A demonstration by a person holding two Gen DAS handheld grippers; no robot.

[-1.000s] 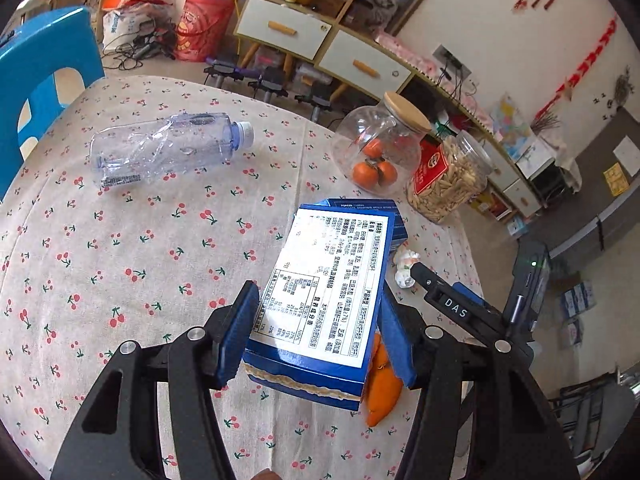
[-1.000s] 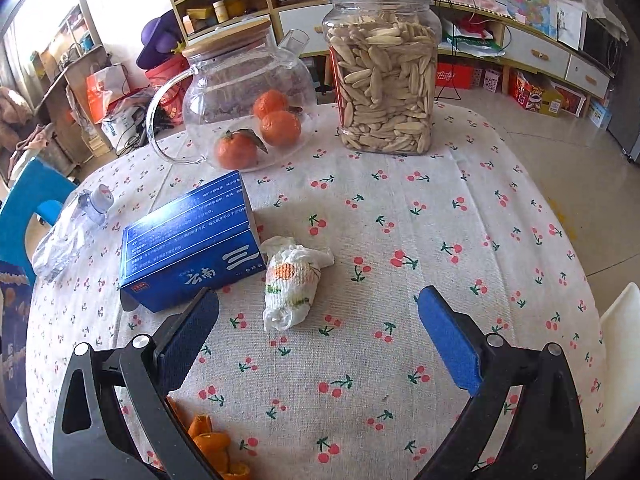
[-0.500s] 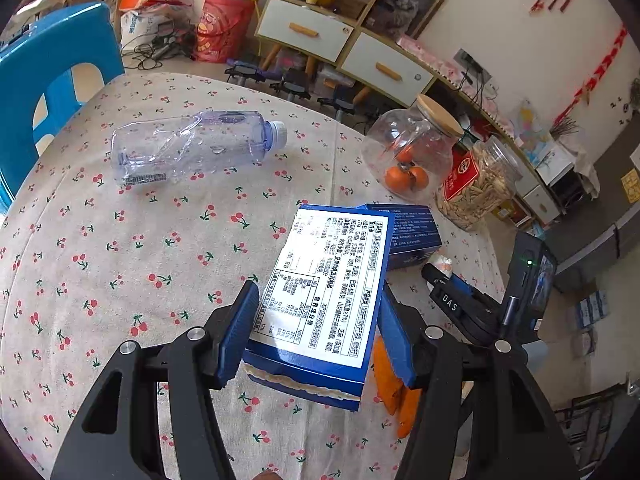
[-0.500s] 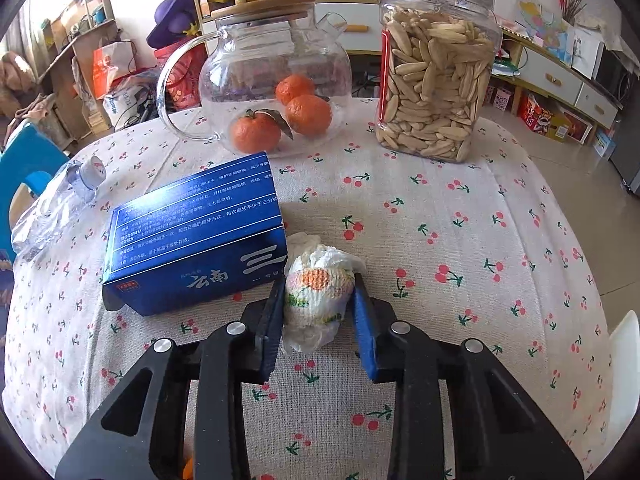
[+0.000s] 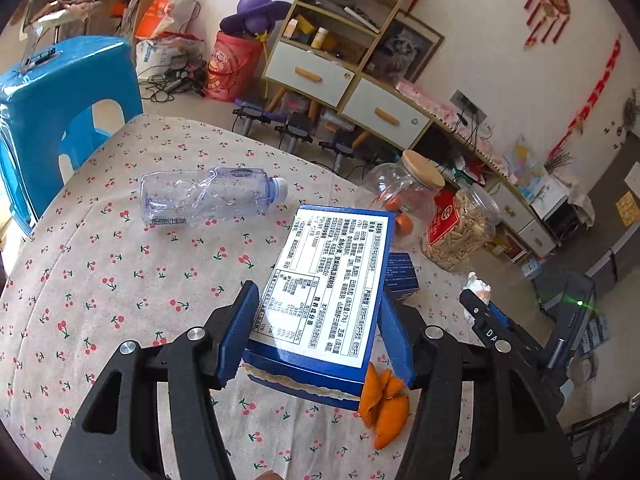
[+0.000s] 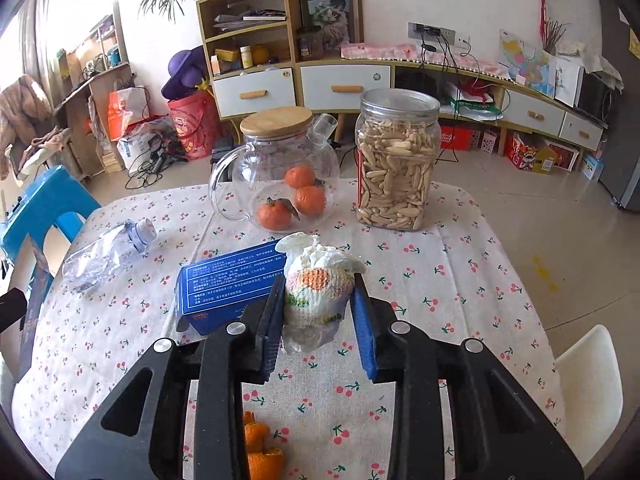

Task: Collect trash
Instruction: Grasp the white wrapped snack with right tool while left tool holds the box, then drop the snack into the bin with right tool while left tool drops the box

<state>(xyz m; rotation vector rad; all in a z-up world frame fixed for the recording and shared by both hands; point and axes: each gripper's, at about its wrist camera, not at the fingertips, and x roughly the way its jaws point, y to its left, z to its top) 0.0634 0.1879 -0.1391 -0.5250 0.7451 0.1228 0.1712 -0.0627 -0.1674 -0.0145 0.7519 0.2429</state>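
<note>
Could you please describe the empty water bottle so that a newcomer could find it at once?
Look at the table with the cherry-print cloth, on the side by the blue chair. The bottle lies there on its side, apart from the blue box. It alone is clear, crumpled plastic.

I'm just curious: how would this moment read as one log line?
left gripper: holds blue box | right gripper: holds crumpled tissue | bottle: on table

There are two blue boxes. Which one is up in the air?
The blue box with the white printed label, clamped in the left gripper. The other blue box lies flat on the cherry-print tablecloth.
</note>
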